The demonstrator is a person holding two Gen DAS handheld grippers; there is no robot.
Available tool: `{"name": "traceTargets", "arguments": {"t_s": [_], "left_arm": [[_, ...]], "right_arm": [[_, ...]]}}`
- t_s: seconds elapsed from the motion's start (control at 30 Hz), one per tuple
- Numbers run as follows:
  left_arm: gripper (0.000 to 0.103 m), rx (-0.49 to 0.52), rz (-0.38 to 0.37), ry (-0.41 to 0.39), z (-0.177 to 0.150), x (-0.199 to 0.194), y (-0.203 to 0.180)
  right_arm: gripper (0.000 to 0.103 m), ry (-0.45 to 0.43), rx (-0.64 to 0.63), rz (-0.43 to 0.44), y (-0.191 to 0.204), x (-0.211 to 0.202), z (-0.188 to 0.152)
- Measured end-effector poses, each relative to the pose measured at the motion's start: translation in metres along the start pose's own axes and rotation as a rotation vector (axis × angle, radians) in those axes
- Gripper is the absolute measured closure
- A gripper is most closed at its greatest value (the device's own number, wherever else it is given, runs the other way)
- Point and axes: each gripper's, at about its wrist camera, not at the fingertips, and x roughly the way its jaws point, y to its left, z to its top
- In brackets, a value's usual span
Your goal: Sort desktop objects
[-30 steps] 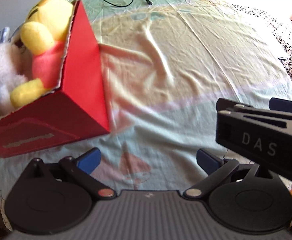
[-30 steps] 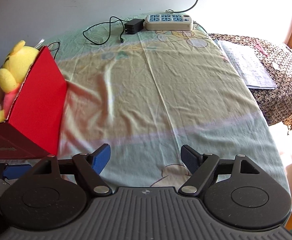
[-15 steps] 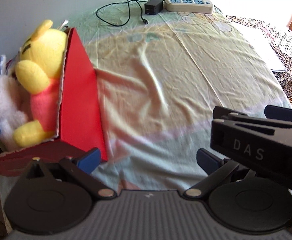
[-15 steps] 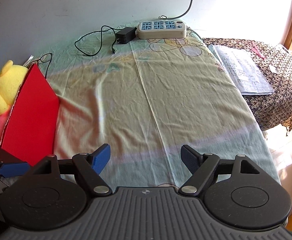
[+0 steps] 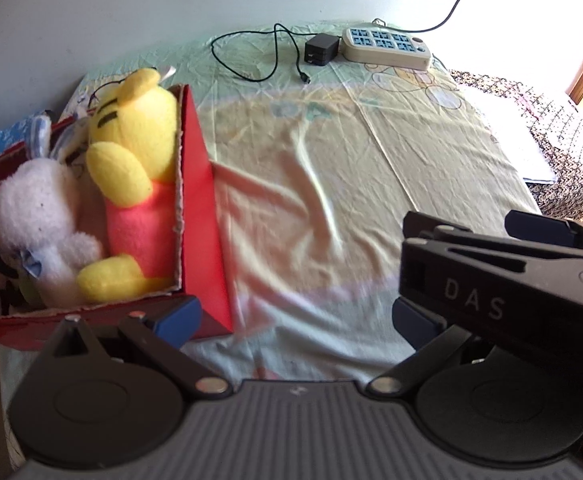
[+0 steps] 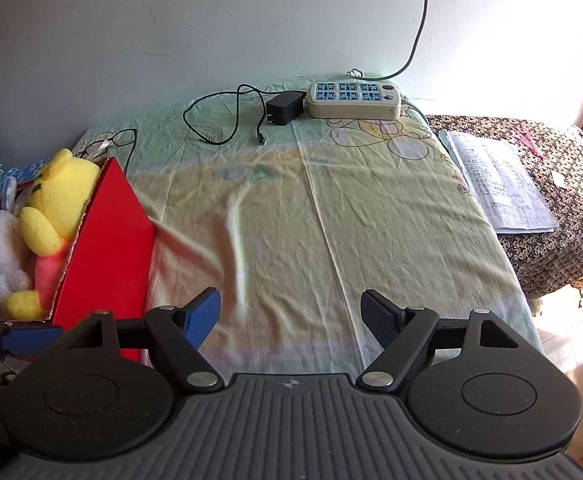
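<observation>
Plush toys boxed; both tongs idle over bare cloth.

Left gripper (image 5: 295,318) and right gripper (image 6: 291,316) are held spread, nothing pinched, seemingly because nothing loose is left ahead. To the left of both, the red box (image 6: 109,240) holds the yellow plush (image 5: 131,160) and white plush (image 5: 35,216), packed side by side. Far ahead, the power strip (image 6: 353,100) and black adapter (image 6: 285,108) are left by the wall, probably as fixtures.

Both wrist views look forward, down over the cloth-covered table (image 6: 331,208), sharing the red box (image 5: 203,200)
</observation>
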Motion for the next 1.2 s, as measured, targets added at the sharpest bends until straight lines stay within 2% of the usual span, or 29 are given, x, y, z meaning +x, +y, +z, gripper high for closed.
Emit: {"name": "traceTargets", "arguments": {"t_s": [0.17, 0.4, 0.6, 0.87, 1.2], "left_arm": [[0.002, 0.002, -0.063, -0.031, 0.003, -0.020, 0.013], [0.002, 0.011, -0.087, -0.077, 0.005, -0.047, 0.050], [0.002, -0.013, -0.037, -0.086, 0.000, -0.054, 0.092], [0.002, -0.105, 0.045, -0.078, -0.010, -0.053, 0.160], [0.002, -0.128, 0.093, -0.062, -0.024, -0.047, 0.211]], "right_arm": [[0.023, -0.047, 0.002, -0.007, 0.015, -0.021, 0.008], [0.023, -0.084, 0.029, -0.025, 0.047, -0.036, 0.016], [0.023, -0.089, -0.006, -0.034, 0.089, -0.040, 0.020], [0.021, -0.091, -0.047, -0.023, 0.144, -0.037, 0.022], [0.020, -0.055, -0.052, -0.007, 0.194, -0.026, 0.018]]}}
